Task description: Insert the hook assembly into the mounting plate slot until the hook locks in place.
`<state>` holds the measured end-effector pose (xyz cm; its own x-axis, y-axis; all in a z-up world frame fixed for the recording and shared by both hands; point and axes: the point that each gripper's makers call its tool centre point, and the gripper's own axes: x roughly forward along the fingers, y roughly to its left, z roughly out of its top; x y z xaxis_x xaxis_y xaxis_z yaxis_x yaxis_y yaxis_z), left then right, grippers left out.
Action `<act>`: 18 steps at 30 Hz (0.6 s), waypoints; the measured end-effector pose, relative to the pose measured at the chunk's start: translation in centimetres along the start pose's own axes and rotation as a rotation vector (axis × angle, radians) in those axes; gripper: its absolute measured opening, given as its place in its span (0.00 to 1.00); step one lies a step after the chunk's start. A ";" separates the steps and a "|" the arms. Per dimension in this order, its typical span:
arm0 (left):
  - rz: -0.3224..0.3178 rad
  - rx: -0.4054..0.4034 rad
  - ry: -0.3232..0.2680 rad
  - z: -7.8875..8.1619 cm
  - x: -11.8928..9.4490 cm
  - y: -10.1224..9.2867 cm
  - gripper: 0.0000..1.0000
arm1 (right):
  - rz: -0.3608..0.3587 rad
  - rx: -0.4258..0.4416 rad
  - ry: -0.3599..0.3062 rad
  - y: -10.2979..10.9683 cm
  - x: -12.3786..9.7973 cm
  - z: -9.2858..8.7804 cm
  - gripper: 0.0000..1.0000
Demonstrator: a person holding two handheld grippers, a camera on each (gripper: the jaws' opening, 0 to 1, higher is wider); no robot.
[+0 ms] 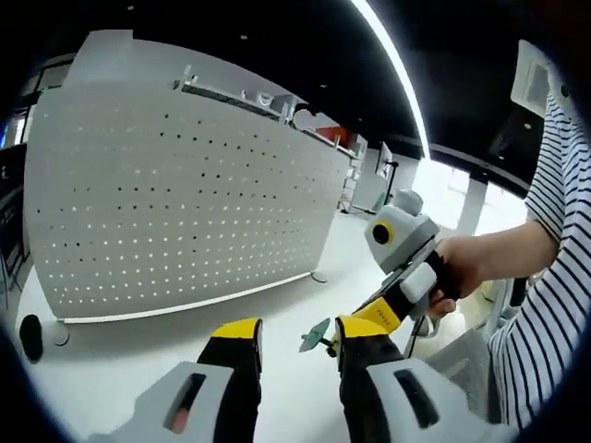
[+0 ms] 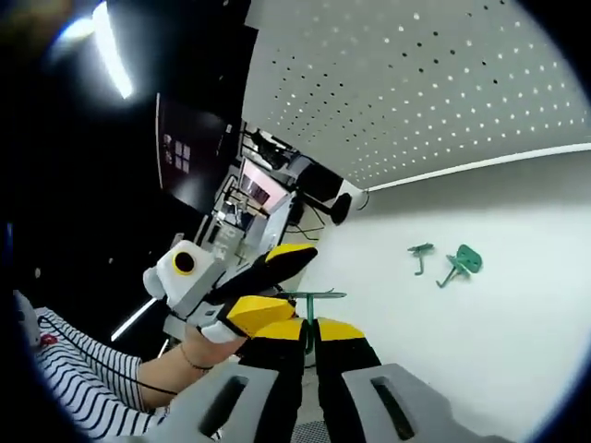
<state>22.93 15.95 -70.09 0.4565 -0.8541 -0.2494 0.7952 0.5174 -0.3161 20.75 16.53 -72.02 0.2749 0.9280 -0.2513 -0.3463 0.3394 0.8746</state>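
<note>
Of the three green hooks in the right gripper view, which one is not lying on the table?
The green hook clamped between the right gripper jaws. The other two hooks lie free on the white table.

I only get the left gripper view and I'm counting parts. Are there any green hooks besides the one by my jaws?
Observer: Yes. The right gripper view shows a small hook and a larger hook lying on the white table.
Operator: Are they touching the pegboard?
Observer: No, they lie apart from the pegboard, short of its bottom edge.
Operator: Is the right gripper actually clamping its hook?
Observer: Yes. The right gripper has its jaws shut on the held hook.
</note>
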 end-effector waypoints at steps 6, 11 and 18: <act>-0.045 0.024 0.010 0.3 0.1 -0.6 0.15 | 0.054 0.041 0.017 0.5 -0.4 -0.4 0.01; -0.057 0.176 -0.011 1.1 -0.1 -1.3 0.06 | 0.123 0.104 0.003 1.2 -0.5 -0.1 0.01; -0.037 0.187 0.034 0.5 -0.4 -1.6 0.04 | 0.128 0.055 0.051 1.5 -0.2 -0.8 0.01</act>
<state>21.69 15.39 -69.01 0.4142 -0.8685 -0.2722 0.8731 0.4636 -0.1508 19.42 16.94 -71.01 0.1851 0.9702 -0.1560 -0.3260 0.2104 0.9217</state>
